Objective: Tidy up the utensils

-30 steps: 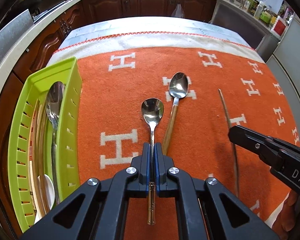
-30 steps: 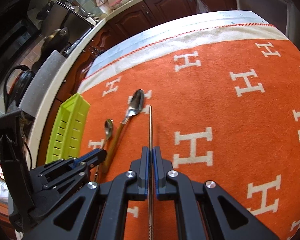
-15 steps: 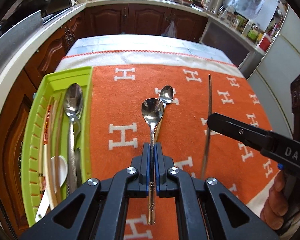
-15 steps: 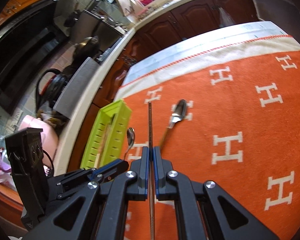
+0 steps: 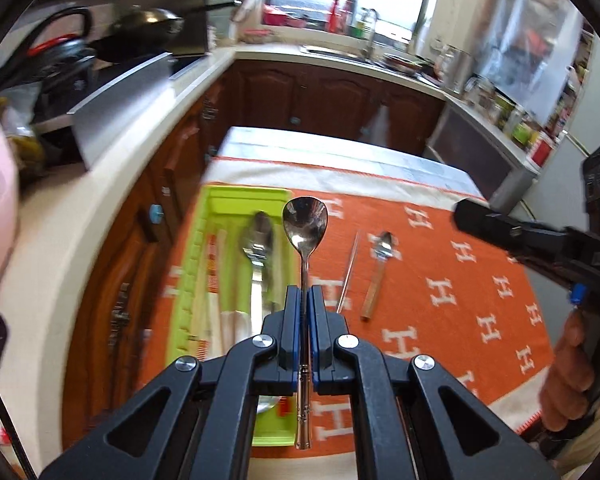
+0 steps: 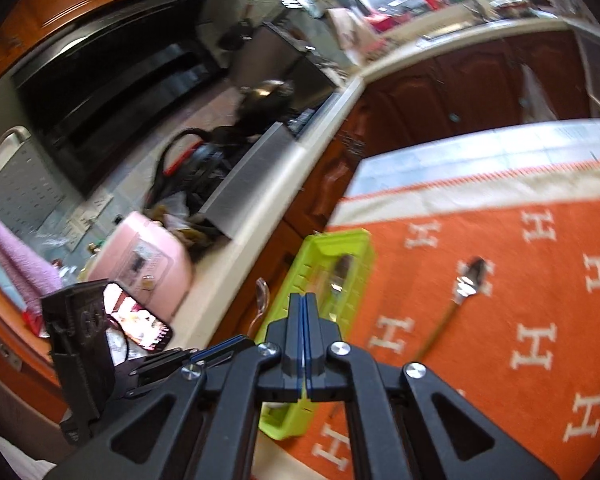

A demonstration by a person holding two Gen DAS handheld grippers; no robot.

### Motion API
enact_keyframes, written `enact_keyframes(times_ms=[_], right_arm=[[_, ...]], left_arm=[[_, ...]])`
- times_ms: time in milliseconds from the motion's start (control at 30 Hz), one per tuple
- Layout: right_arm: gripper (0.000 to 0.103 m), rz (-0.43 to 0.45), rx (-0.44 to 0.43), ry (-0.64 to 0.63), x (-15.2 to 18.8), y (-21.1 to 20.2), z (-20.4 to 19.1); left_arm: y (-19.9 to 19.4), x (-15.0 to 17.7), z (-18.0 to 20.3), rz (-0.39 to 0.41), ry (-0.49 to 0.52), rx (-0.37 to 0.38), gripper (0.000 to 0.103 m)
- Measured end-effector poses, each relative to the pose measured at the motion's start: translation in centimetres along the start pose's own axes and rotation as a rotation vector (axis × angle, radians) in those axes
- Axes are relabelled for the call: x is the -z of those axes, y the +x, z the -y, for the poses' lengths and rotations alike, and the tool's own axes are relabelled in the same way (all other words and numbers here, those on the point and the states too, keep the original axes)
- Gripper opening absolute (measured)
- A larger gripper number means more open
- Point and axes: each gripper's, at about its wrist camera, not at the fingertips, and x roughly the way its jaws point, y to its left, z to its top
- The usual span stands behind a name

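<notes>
the left gripper (image 5: 305,308) has its jaws clamped tight on the handle of a steel spoon (image 5: 304,224), bowl pointing away and held in the air right over the near-side edge of the green tray (image 5: 188,280). that tray sits on the orange blanket (image 5: 460,280) at the bench's left edge, and it already holds 1 big spoon (image 5: 257,240) plus some pale sticks that are too blurry to call. just right of the tray on the blanket there's a thin metal chopstick (image 5: 350,268), and right of that a wooden-handled spoon (image 5: 380,264). the right gripper (image 6: 303,312) has its jaws pressed fully together; from its own camera i can't see anything between them. it hangs above the tray's near end, and a person's hand (image 5: 568,372) is wrapped round its grip.
</notes>
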Motion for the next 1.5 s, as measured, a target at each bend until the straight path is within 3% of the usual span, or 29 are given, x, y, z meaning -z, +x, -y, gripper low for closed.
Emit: enact_keyframes(times_ms=[133,300,467,600,767,833,900,1067,1333,1500], right_arm=[[0.0,-0.006,-0.024,-0.037,-0.9,1.1,-2.1],[0.0,-0.047,0.033,-0.038,-1.1,3.2,-1.9],[0.001,-0.119,0.16,0.042,-0.3,5.7,1.7],[0.002,-0.207,0.288,0.123,1.3,8.5,5.3],[0.006,-0.288,0.36,0.172,3.4,11.6,7.4],[0.01,-0.304,0.394,0.172,3.8,12.7,7.6],[0.022,-0.309,0.449,0.168,4.0,13.7,7.5],[0.027,-0.323,0.52,0.099,4.3,15.6,6.8],[0.027,-0.369,0.676,-0.18,5.9,17.0,3.9],[0.025,-0.376,0.743,-0.199,7.1,15.6,3.6]], left_arm=[[1.7,0.0,-2.4,-0.04,-0.041,-0.048,0.002],[6.0,1.3,-4.3,-0.139,-0.078,-0.089,0.002],[6.5,1.8,-3.9,-0.1,-0.058,-0.131,0.045],[5.8,1.1,-4.2,-0.05,-0.072,-0.135,0.046],[5.5,0.6,-5.0,-0.025,-0.111,-0.135,0.047],[5.5,0.6,-5.1,-0.022,-0.121,-0.134,0.047],[5.5,0.5,-5.3,-0.019,-0.127,-0.139,0.048],[5.6,0.5,-5.5,-0.022,-0.138,-0.137,0.048],[6.1,0.7,-6.0,-0.04,-0.161,-0.136,0.052],[6.1,0.8,-5.9,-0.037,-0.165,-0.125,0.053]])
